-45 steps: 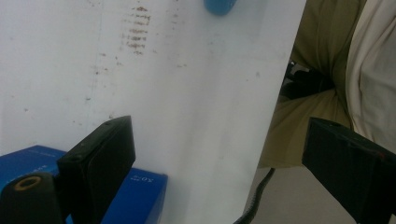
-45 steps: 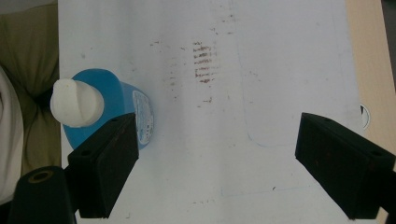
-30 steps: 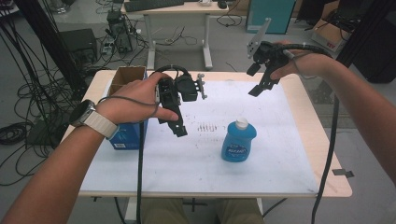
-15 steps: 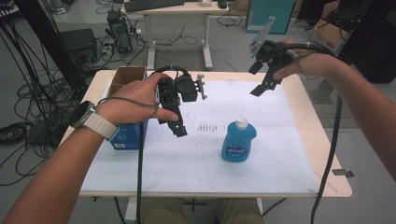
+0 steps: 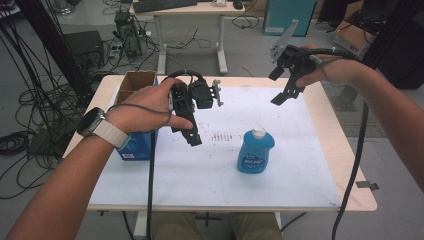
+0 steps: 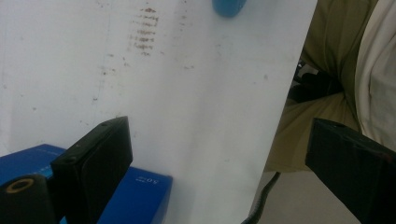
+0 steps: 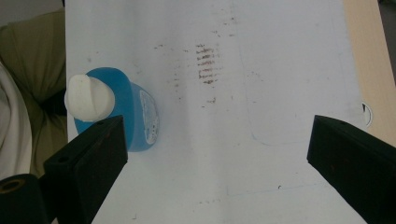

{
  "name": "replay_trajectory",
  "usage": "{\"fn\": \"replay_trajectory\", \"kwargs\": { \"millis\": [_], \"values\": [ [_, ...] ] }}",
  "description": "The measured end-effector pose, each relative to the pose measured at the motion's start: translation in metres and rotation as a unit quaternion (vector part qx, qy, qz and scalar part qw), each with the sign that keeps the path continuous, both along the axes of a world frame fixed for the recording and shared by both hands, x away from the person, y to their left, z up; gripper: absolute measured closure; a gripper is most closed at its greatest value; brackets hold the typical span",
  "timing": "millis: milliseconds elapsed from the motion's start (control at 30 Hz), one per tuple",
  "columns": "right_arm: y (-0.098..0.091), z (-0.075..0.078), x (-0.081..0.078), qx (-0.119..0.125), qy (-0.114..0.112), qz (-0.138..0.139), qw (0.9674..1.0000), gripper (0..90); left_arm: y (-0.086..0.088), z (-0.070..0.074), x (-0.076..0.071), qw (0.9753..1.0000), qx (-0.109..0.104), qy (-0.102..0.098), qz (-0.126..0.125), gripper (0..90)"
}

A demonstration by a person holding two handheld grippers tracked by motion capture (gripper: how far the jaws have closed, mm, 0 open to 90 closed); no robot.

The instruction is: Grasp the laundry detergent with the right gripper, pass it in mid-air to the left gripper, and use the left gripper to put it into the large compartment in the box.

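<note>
A blue bottle [image 5: 255,152] with a white cap stands upright mid-table on the white sheet [image 5: 310,165]; its label is unreadable. The cardboard box [image 5: 136,80] looks open. Both the left gripper [image 5: 192,137] and right gripper [image 5: 282,95] hover with jaws spread, the right's just widened, gripping nothing.

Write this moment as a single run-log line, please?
left gripper: open, empty, above table | right gripper: jaws just opened, empty, raised | blue bottle: upright, untouched | blue box: left edge
</note>
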State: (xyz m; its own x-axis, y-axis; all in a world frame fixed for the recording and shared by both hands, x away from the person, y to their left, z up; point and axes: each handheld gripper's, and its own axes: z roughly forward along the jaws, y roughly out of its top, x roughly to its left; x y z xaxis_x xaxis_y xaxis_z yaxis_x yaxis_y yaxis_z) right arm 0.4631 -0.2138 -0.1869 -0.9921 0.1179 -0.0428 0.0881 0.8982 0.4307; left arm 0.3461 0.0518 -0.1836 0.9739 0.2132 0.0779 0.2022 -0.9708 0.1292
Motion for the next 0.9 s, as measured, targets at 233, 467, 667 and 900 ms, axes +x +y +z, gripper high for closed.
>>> {"fn": "replay_trajectory", "kwargs": {
  "millis": [233, 467, 667, 900],
  "values": [
    [-0.003, -0.001, -0.002, 0.001, 0.001, 0.005, 1.0000, 5.9, 0.000, -0.002, 0.001, 1.0000, 0.001, 0.001, 0.000, 8.0],
    [-0.005, 0.001, -0.005, -0.001, -0.002, 0.007, 1.0000, 6.5, 0.000, -0.008, -0.003, 0.9990, -0.030, 0.003, 0.032, 8.1],
    [-0.009, -0.002, -0.009, 0.005, 0.002, 0.006, 1.0000, 6.8, 0.001, -0.009, -0.002, 0.9989, -0.032, 0.005, 0.034, 8.1],
    [-0.014, -0.007, -0.015, 0.004, 0.003, 0.008, 1.0000, 6.8, 0.002, -0.011, -0.002, 0.9987, -0.033, 0.010, 0.036, 8.1]
  ]
}}
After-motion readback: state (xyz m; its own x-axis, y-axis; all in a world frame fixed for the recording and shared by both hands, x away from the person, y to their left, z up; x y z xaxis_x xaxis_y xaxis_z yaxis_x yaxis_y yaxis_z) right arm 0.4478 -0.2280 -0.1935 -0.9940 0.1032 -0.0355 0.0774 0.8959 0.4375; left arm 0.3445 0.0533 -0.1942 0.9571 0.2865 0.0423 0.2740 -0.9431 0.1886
